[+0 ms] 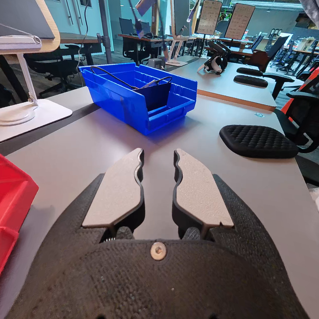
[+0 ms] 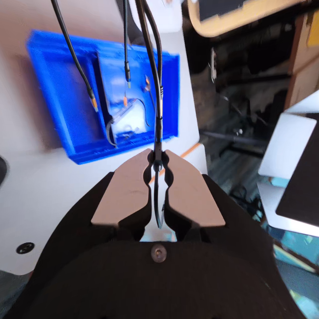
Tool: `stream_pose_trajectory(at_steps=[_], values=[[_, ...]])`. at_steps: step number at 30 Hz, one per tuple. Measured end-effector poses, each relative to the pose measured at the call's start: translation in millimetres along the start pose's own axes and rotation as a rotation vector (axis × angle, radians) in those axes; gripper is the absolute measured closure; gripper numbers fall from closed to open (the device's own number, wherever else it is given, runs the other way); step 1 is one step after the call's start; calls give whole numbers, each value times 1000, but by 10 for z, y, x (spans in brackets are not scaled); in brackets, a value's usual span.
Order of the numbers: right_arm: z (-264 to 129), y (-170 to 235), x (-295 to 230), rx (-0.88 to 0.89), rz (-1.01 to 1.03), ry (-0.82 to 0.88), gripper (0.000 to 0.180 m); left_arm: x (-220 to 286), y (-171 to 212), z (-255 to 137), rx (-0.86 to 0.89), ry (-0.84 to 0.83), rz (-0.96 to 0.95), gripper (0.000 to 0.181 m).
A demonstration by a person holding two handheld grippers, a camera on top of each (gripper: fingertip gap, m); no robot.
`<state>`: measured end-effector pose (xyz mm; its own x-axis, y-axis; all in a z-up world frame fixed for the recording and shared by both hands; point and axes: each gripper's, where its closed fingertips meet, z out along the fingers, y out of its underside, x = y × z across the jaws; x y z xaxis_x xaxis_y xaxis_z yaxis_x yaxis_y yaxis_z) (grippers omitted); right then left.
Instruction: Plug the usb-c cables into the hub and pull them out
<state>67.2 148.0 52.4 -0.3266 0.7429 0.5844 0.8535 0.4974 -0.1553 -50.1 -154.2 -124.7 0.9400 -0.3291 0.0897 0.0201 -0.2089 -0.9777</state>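
My right gripper (image 2: 158, 152) is shut on a slim grey hub (image 2: 158, 148), seen edge-on, held high over a blue bin (image 2: 57, 96). The hub's own short black lead (image 2: 156, 195) curves back between the fingers. One black usb-c cable with an orange band (image 2: 160, 105) runs into the hub's far end. Two more black cables hang free beside it, their plugs (image 2: 94, 103) (image 2: 128, 81) loose in the air. My left gripper (image 1: 158, 153) is open and empty, low over the grey table (image 1: 103, 164), short of the blue bin (image 1: 120, 101).
The bin holds a dark divider (image 1: 155, 96) and a black cable (image 1: 110, 76). A red bin (image 1: 13, 195) sits at the left, a white monitor stand (image 1: 31, 110) behind it. A black padded armrest (image 1: 257, 141) lies at the table's right edge. Blurred cables (image 1: 139, 25) hang above the bin. About 35 cm separates my left fingertips from my right.
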Motion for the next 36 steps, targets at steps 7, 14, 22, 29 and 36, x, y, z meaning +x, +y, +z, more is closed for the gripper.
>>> stream_pose_trajectory(at_steps=[7,14,22,29,36], values=[[994,73,250,-230,-14,73,170,-35,49,-74,5,-14,-33,149],[1780,-424,-22,-77,14,-106,170,-85,90,-101,4,-21,-58,149],[2293,-338,-404,-53,98,-271,167,-68,175,-62,-26,0,-63,149],[2151,-205,-602,-59,55,-303,139,-90,211,-51,-38,-4,-68,148],[1163,-531,-359,356,208,-188,133,-230,208,-100,-49,-86,-70,147]])
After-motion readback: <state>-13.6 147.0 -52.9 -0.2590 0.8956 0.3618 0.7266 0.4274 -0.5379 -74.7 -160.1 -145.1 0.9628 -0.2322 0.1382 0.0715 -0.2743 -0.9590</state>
